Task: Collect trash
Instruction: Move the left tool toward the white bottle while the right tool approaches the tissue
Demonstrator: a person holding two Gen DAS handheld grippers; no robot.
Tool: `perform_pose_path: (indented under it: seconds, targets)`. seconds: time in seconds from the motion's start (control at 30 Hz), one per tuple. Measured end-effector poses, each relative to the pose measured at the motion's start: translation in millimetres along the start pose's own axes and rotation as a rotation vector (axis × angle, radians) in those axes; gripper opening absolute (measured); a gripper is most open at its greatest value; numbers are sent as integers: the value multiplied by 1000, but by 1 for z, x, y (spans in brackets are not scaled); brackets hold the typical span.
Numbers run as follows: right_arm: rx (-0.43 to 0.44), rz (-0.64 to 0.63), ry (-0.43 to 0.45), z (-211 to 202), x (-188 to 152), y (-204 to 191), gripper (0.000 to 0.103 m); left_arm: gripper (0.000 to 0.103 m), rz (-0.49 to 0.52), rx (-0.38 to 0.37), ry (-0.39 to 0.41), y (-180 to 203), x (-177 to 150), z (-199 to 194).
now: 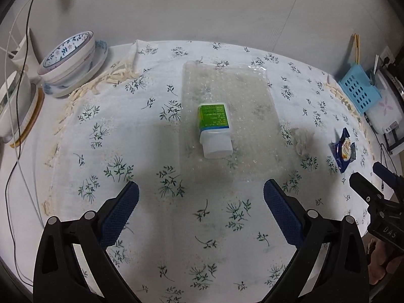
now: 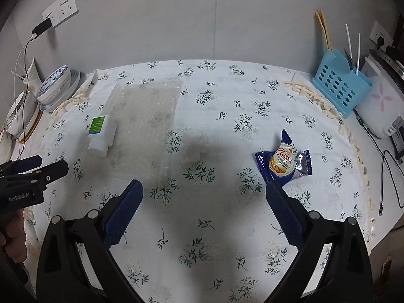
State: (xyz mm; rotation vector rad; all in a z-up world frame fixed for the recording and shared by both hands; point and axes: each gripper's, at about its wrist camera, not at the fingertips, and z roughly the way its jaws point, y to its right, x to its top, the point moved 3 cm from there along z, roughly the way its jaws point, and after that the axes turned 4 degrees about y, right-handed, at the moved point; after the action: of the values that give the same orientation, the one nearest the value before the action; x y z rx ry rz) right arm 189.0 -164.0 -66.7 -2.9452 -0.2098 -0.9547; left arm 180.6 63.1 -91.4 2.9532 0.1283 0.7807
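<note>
A plain grey wall (image 2: 202,17) is seen behind the surface (image 2: 202,227) — the latter is covered by a white cloth printed with green sprigs. White wall sockets (image 2: 60,8) are mounted at upper left.

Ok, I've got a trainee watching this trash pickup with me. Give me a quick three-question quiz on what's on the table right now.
1. True or false: the left gripper is shut on the white bottle.
2. Which item lies nearest the right gripper? A) the blue snack wrapper B) the stacked bowls C) the blue utensil holder
3. Fill in: the white bottle lies on its side on a sheet of ____.

Key: 1 false, both grippers are open and hold nothing; 2 A, the wrapper sits just past its right finger; 3 bubble wrap.
</note>
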Motion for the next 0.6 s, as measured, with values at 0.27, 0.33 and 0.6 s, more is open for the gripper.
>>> perform_pose_path:
  seconds: [0.27,0.33,0.6]
  targets:
    - [3,0,-69,49,21,-3,84,96,7,14,-36,-4,32,42]
    - [9,4,-87,61,25,-5,82,96,17,22,-45,-3,37,51]
    - [19,4,-137,94,35,-11,69,87,15,23,-77,-2,54,80]
